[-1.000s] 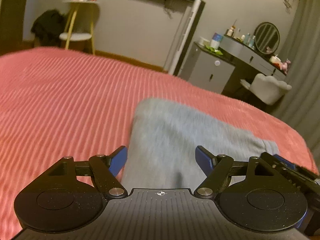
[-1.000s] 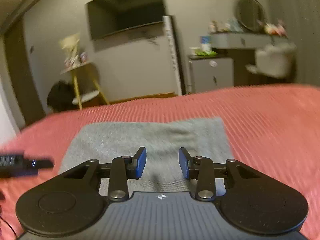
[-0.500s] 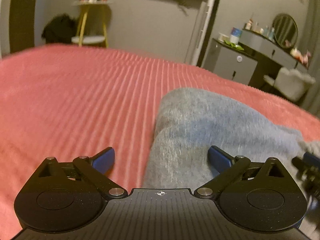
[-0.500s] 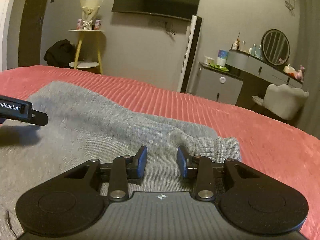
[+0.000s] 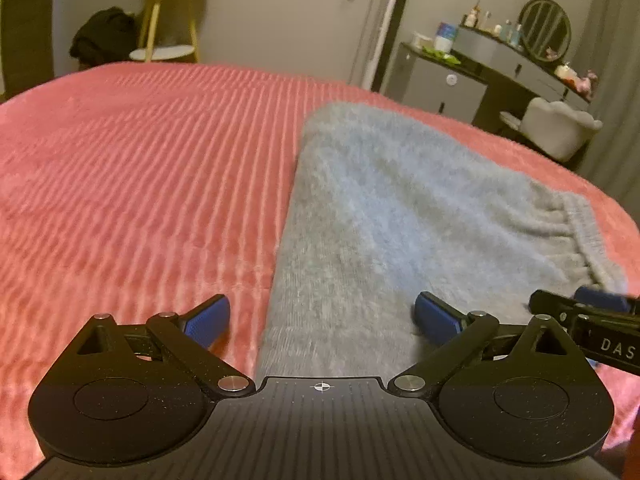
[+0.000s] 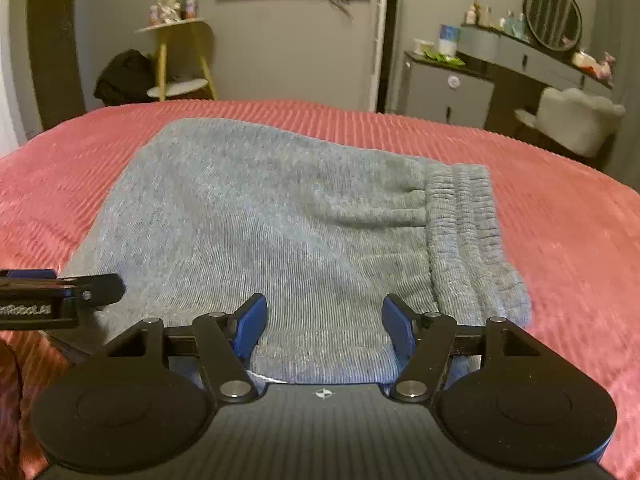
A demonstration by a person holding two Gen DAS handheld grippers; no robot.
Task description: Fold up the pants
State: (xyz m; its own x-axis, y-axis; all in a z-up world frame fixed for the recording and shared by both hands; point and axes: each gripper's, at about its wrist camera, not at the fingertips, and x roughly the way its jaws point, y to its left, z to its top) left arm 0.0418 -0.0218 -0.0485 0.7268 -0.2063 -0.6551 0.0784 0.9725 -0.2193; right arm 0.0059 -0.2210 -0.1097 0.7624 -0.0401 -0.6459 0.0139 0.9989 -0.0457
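Both wrist views look low and close across the same pants on the bed.

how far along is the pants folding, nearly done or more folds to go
Looks well along: the grey pants already lie doubled into a compact stack on the red bedspread, waistband at the right end. Neither gripper holds cloth: the left gripper is wide open over the near edge, and the right gripper is opening. Possibly one more fold remains.
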